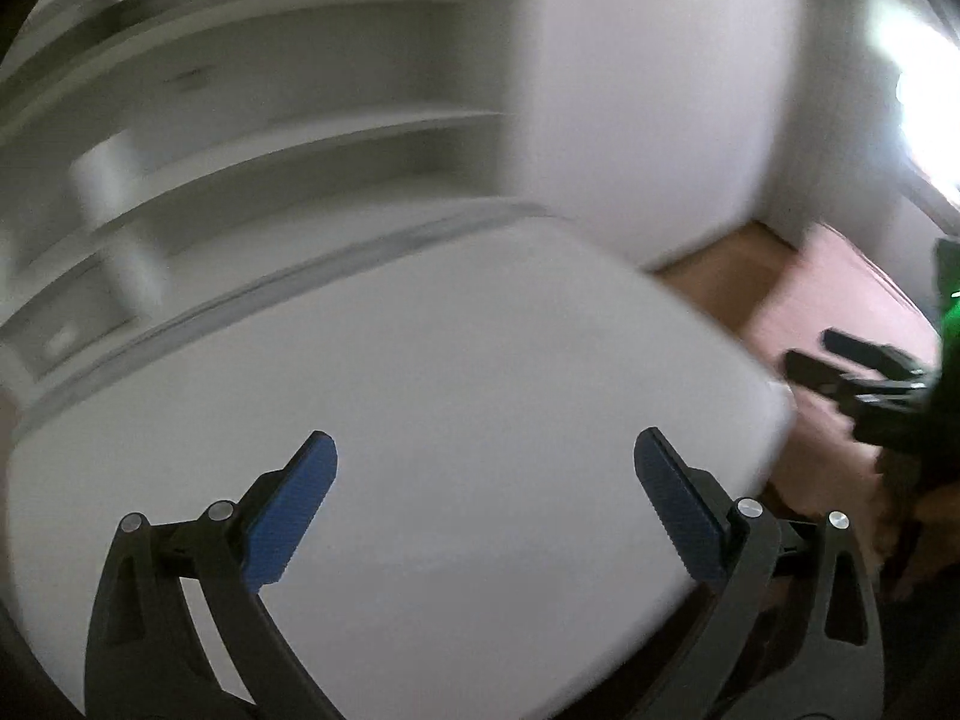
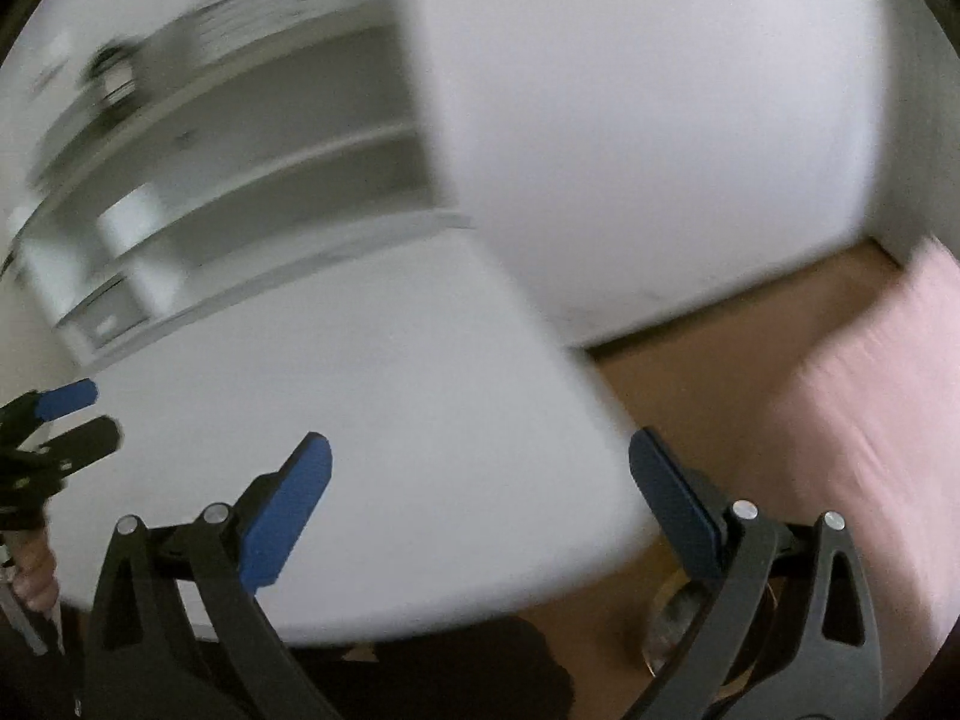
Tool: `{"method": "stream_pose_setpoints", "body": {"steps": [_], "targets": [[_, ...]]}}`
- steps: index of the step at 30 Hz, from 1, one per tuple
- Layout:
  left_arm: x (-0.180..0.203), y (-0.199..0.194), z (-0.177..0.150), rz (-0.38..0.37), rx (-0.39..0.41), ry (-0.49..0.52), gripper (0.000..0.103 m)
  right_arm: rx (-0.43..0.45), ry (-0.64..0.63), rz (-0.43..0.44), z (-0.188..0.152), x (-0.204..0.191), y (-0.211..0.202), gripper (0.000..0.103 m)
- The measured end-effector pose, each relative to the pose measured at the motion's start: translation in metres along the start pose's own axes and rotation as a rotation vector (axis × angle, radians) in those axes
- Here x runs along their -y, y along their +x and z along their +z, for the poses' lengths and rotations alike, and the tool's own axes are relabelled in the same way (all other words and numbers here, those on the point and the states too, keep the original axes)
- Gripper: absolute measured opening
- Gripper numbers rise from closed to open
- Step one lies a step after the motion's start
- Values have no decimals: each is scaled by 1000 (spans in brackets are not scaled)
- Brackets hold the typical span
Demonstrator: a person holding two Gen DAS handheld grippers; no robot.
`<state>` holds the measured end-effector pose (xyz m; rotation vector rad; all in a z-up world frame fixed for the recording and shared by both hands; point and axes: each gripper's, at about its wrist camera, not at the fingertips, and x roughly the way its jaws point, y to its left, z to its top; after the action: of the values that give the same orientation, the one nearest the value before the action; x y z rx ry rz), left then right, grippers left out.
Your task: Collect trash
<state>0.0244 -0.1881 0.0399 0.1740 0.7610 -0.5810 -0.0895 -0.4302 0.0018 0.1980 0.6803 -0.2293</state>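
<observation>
Left wrist view: left gripper (image 1: pixel 485 450) spread wide, empty, over bare white table (image 1: pixel 420 360). Right gripper (image 2: pixel 479 453) likewise spread, nothing pinched. Trash nowhere visible through blur; weight, stiffness, grasp point impossible to judge yet.

Both grippers wide open, nothing in either one

The left gripper (image 1: pixel 485 450) had its blue pads (image 1: pixel 288 510) spread far apart with only empty space between them, pointing forward and angled downward. Same story for the right gripper (image 2: pixel 479 450), jaws splayed wide, blue pads (image 2: pixel 282 510) gripping nothing, tilted down about the same. From the left camera you could catch the right one off to the side, black fingers (image 1: pixel 840 360) apart, and a green sleeve (image 1: pixel 948 324) behind it. The right camera caught the left one at its edge, with a hand (image 2: pixel 33 576) wrapped around the handle. Everything was pretty blurry.
</observation>
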Motion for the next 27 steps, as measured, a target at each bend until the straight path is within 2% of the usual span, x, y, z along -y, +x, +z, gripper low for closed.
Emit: {"method": "stream_pose_setpoints", "body": {"steps": [3,7,9,12,16,27], "targets": [[-55,-21,-22,160,6,-123,96,-4,-100,113,16,-56,12,96],[-95,-47,-39,281,24,-206,96,-1,-178,189,25,-108,20,96],[-107,-53,-48,301,35,-244,96,9,-223,209,25,-124,24,96],[-110,-55,-55,320,29,-262,96,20,-285,192,21,-136,29,96],[-112,-61,-60,383,44,-240,96,5,-275,203,18,-141,34,96],[-109,-61,-60,355,50,-230,96,-1,-261,206,15,-137,31,96]]}}
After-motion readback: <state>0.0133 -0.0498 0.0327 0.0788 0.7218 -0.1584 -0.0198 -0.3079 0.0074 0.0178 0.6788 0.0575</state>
